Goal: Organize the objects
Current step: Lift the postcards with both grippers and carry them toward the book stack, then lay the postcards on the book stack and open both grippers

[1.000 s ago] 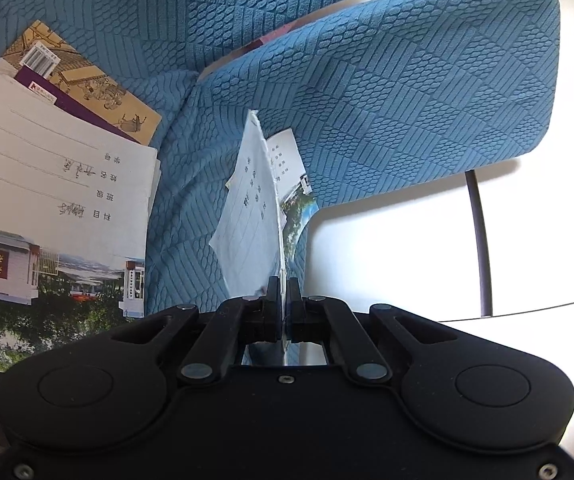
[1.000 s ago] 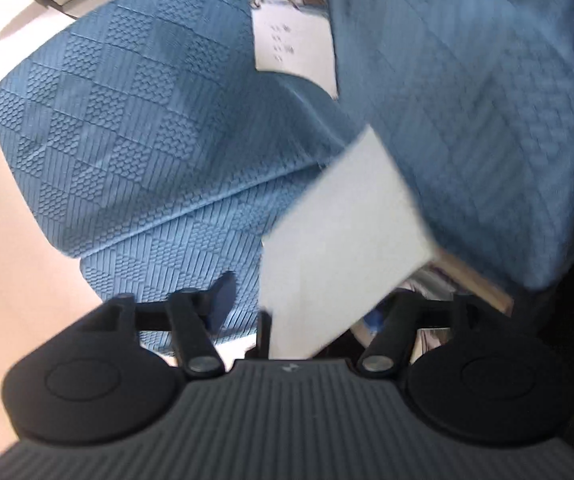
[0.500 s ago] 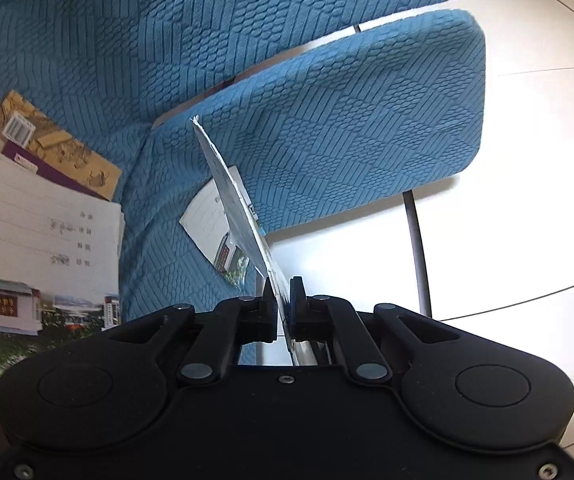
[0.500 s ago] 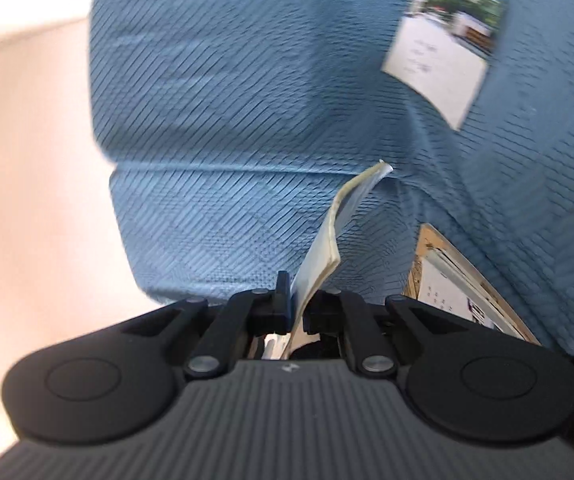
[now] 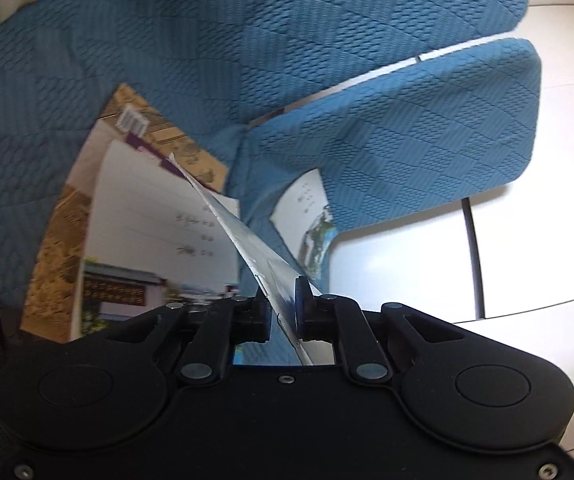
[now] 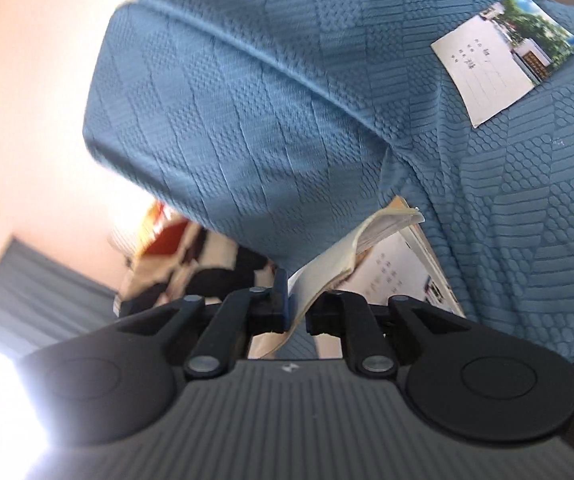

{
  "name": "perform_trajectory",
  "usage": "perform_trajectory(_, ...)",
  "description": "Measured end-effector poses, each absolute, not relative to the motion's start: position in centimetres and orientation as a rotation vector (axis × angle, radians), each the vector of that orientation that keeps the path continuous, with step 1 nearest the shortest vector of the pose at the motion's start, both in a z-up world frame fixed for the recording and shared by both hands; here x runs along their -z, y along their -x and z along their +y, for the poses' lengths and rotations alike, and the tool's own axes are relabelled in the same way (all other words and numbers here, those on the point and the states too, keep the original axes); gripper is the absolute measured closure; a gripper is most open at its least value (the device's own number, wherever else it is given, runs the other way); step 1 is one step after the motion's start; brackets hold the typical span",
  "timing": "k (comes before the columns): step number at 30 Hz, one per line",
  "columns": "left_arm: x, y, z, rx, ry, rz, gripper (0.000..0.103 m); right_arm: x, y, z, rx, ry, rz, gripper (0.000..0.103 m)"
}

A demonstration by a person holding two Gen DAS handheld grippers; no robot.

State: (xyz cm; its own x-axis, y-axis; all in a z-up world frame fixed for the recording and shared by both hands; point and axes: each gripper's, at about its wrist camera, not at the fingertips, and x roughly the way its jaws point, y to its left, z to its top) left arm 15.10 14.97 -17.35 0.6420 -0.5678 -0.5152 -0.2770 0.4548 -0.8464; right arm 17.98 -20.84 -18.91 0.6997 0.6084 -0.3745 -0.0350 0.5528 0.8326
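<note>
Blue quilted sofa cover (image 5: 327, 40), spread over seat, back and a padded armrest (image 5: 427, 140); pale tiled floor (image 5: 547, 260) beyond it, with a thin dark leg (image 5: 475, 260) under the armrest. On the seat: a stack of booklets (image 5: 147, 240), the top one white with ruled lines, handwriting and a photograph of a gated building along its lower edge, lying on a purple cover and an ochre illustrated cover with a barcode sticker. In the crease between seat and armrest, well apart from the stack: one loose booklet (image 5: 307, 220) of the same printed kind, also seen lying flat on the cover in the right wrist view (image 6: 503, 64). Left gripper (image 5: 283, 304): jaws opening, a narrow gap between the pads, with a thin booklet (image 5: 243, 240) edge-on between them; it leans against the right pad and slants across in front of the stack, hiding part of the top cover. Right gripper (image 6: 297, 304): jaws opening slightly, nearly together, a thicker cream-paged booklet (image 6: 351, 252) between them, bowed and drooping at its far end above the stack's corner (image 6: 407, 272). A patterned black, white and orange fabric (image 6: 191, 264) shows below the armrest, too blurred to identify.
</note>
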Motion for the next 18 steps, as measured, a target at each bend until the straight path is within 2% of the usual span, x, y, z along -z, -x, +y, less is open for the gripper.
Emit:
perform_trajectory(11,20.3,-13.3,15.6,0.125,1.126,0.942,0.089,21.2,-17.5,-18.3,-0.425,-0.792,0.790,0.091)
perform_trajectory(18,21.7,-12.2,15.2,0.054,1.092,1.000,0.094,22.9,-17.0,-17.5,-0.413,-0.750,0.847,0.091)
